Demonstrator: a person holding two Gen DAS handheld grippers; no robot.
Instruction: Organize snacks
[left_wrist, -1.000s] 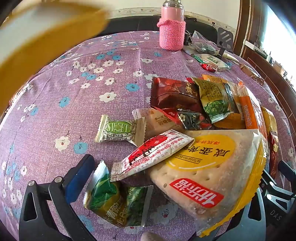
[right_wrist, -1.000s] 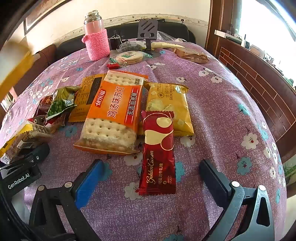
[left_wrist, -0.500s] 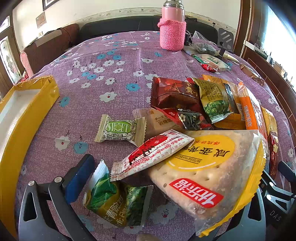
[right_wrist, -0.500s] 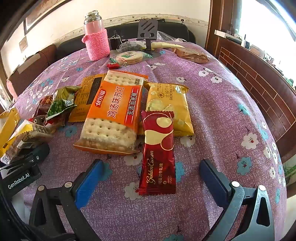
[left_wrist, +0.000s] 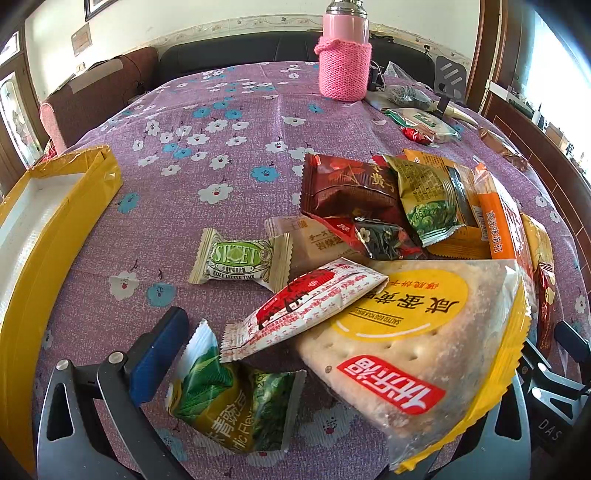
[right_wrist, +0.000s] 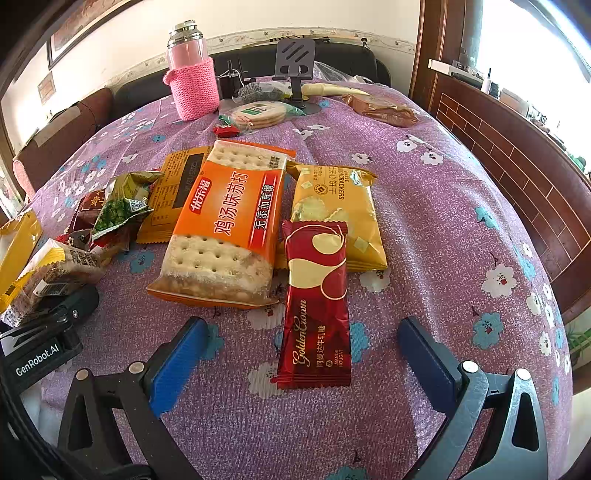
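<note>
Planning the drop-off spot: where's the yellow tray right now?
The yellow tray lies at the far left of the left wrist view, on the floral tablecloth, left of the green SWEET candy; the right wrist view shows only its corner at the left edge.

Snack packets are lying flat in a loose overlapping heap: a yellow cracker pack (left_wrist: 417, 328), an orange cracker pack (right_wrist: 225, 225), a red nougat bar (right_wrist: 317, 306) and a green sweet (left_wrist: 240, 258) lying slightly apart.

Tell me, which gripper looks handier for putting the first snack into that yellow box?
Probably the left gripper. The yellow box lies on its side of the table, and its open fingers already flank a pea packet. The right gripper straddles a red nougat bar, farther from the box.
</note>
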